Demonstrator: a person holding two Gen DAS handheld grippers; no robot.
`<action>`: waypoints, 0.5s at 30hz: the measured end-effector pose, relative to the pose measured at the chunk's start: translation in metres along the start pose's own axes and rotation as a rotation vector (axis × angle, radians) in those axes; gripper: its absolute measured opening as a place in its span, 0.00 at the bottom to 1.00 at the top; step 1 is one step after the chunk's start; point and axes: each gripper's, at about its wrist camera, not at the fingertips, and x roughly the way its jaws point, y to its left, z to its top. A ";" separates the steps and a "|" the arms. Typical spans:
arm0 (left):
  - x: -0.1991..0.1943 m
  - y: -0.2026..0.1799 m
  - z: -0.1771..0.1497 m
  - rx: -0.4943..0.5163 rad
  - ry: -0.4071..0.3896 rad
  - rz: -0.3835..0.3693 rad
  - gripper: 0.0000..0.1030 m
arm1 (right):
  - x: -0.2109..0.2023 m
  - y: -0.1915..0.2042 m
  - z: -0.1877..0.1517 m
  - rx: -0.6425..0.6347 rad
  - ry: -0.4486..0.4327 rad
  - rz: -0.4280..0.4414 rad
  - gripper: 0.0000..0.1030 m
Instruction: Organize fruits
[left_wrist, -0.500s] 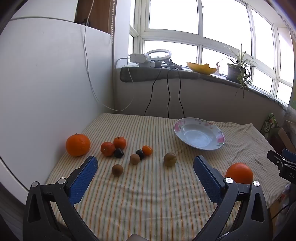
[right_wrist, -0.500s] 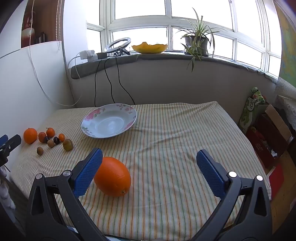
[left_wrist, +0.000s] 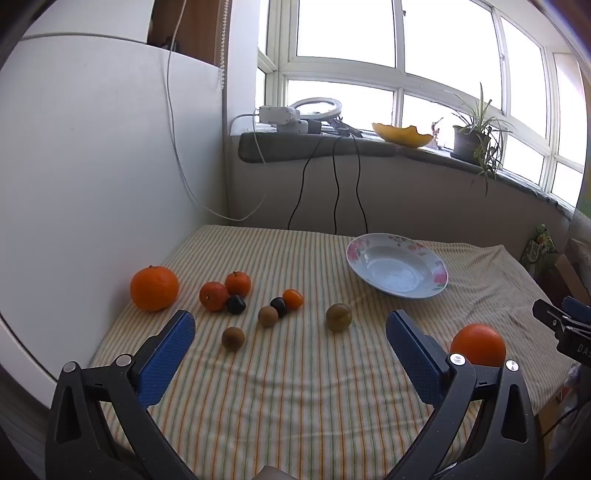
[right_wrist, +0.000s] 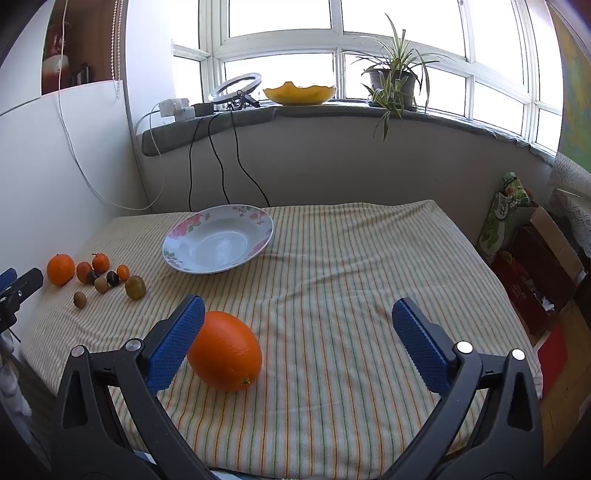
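So on the far left of the striped cloth on my bench sits a round, dimpled mandarin, then a loose bunch: two small tangerines, a couple of dark glossy chestnut-looking things, a tiny orange kumquat, two fuzzy brown kiwis and a smooth greenish-brown plum. My left tool is spread wide with nothing in it, blue knurled pads hovering over the cloth. Right of the bunch is a shallow ceramic plate with pink flowers on the rim. My right tool is wide open too, its left pad just beside the big oval orange, long axis running back-left to front-right, navel end toward me. I can only read "DA" on the right tool's side.
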 end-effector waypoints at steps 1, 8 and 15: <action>0.000 0.000 0.000 0.001 0.000 0.001 0.99 | 0.000 0.000 0.000 0.000 0.000 0.000 1.00; 0.000 0.000 0.000 0.000 0.001 0.000 0.99 | 0.001 0.000 0.000 0.001 0.002 0.000 1.00; 0.003 -0.006 -0.001 0.001 0.008 -0.001 0.99 | 0.004 0.004 -0.006 0.002 0.013 0.005 1.00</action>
